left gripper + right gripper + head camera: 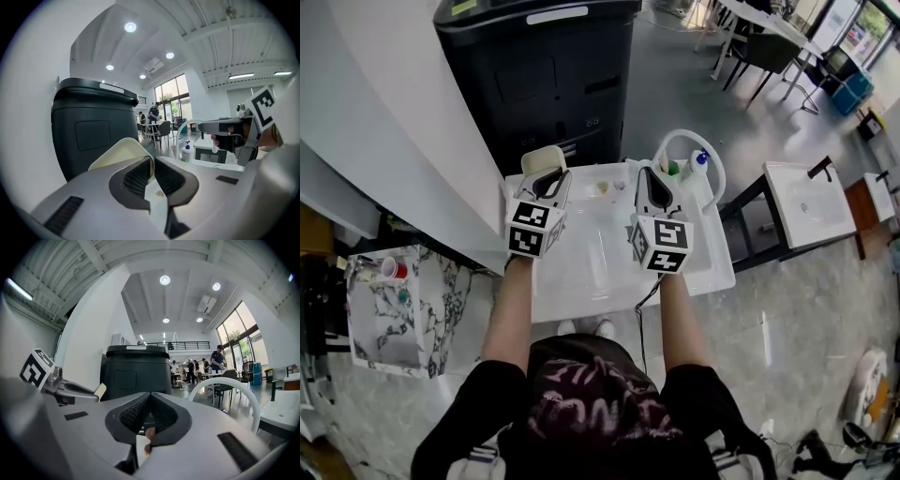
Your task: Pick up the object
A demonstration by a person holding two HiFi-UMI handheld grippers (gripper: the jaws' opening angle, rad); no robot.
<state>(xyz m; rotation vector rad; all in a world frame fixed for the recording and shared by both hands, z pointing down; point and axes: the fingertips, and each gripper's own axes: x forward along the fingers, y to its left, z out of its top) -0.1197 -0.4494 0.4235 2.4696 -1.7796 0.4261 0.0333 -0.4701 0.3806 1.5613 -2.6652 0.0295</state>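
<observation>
We see the likeliest trouble at the left. The cream-coloured piece (pixel 117 152) is pinched only by its thin edge, so we judge that a quick lift or tilt could let it slip and fall onto the white table (pixel 581 272).

The left gripper (pixel 153 161) is above the table's far left corner. Its jaws are almost together, clamped on that edge. The piece appears lifted off the table and stands up beyond the jaw tips, in front of the black cabinet (pixel 544 75) behind the table.

Over the table's far middle, the right gripper (pixel 150 397) has its jaws closed tip to tip. A small brownish bit (pixel 149 432) shows low in their gap. We cannot tell whether it is held or lies on the table below.

At the table's far right corner stands a white hoop (pixel 689 141), near enough for that gripper to bump.
</observation>
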